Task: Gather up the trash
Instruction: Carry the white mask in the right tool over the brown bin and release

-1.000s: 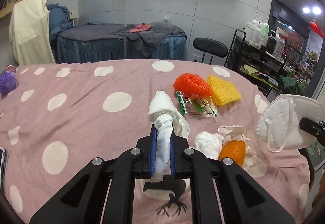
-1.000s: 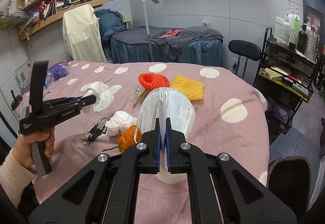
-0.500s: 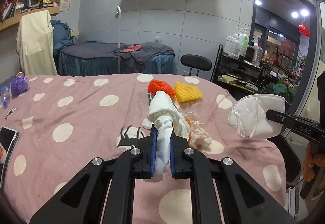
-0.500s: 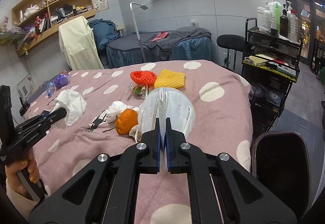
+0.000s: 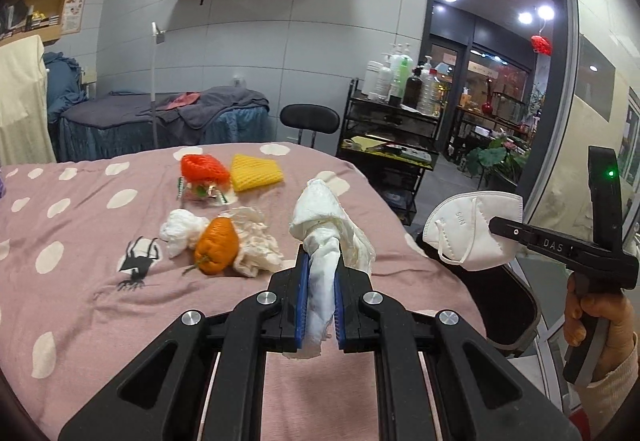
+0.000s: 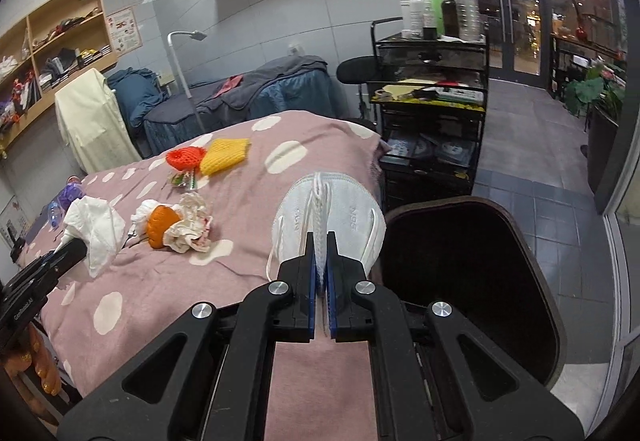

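Note:
My left gripper is shut on a crumpled white tissue and holds it above the right part of the pink dotted table. My right gripper is shut on a folded white face mask, held at the table's right edge beside the black trash bin. The mask and the bin also show in the left wrist view. On the table lie an orange peel, white tissues, a red foam net, a yellow foam net and a wrapper.
A black trolley with bottles stands beyond the bin. A black stool and a covered massage bed stand behind the table. A glass door is at the far right.
Both grippers have pulled back and swung right with their loads. The mask has moved from over the table to its right edge, next to the bin.

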{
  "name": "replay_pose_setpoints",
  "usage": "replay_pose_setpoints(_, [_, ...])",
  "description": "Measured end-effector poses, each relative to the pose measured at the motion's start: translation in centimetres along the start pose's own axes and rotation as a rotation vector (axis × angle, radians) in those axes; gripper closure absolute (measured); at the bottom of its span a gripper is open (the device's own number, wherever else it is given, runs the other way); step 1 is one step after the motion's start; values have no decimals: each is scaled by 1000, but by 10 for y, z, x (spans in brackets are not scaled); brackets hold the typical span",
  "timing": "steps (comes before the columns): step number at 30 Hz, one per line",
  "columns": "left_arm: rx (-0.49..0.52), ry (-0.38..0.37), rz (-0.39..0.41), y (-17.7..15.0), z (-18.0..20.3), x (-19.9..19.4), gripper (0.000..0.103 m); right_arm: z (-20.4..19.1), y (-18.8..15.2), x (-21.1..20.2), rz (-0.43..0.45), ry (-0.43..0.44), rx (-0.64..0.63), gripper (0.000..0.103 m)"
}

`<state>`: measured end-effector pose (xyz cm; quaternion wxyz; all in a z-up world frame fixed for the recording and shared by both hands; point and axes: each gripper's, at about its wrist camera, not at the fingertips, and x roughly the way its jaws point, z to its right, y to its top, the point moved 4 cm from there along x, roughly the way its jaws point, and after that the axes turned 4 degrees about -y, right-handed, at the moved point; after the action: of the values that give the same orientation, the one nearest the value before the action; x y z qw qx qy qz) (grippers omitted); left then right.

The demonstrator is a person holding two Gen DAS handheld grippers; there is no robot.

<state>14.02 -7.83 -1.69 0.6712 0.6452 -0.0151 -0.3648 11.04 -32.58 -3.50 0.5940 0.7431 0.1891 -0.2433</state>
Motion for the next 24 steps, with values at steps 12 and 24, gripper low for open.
replay_pose_setpoints(12, [60,-168,-68,-10,76,39,92,85,-28,13,-71,-185,119,98])
replay_pose_setpoints(24, [137,-259,-149,-15,129,75,92,125,-73,75,-264,-247,184,98])
